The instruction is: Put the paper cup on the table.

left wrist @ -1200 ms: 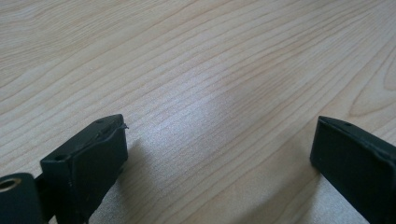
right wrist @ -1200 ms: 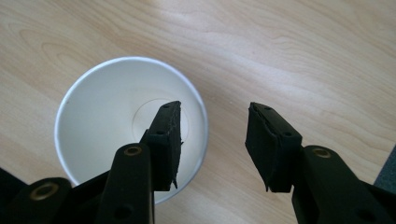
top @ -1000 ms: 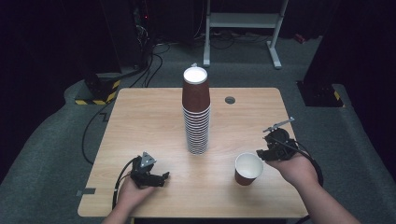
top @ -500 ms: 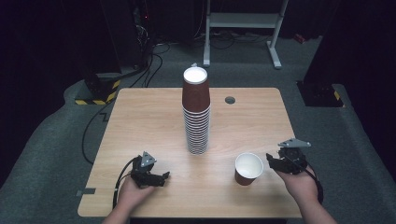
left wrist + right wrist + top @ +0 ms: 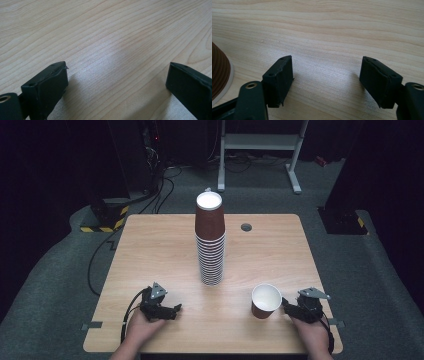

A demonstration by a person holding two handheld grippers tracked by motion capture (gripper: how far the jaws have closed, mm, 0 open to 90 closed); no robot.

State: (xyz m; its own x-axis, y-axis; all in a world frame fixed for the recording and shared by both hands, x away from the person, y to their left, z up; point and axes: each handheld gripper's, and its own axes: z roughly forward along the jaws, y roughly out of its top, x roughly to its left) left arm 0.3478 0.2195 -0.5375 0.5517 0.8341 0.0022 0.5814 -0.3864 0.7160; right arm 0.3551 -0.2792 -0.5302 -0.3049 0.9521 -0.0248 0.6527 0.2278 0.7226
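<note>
A tall stack of brown paper cups (image 5: 210,242) stands upright in the middle of the wooden table (image 5: 150,250). A single brown cup (image 5: 265,300) stands upright, mouth up, at the front right. My right gripper (image 5: 289,307) rests low on the table just right of that cup, apart from it. Its jaws have just been opening and nothing is between them (image 5: 327,62); the cup's ribbed base (image 5: 219,72) is at the left edge of the right gripper view. My left gripper (image 5: 172,310) lies at the front left, open over bare wood (image 5: 117,66).
A small dark grommet hole (image 5: 246,227) sits in the table behind the stack. Cables (image 5: 102,255) trail on the grey floor at the left, and a white metal frame (image 5: 260,150) stands behind the table.
My right hand has come down from above the single cup and toward the near right edge of the table, with its jaws wider apart. The left hand and both sets of cups have not moved.
</note>
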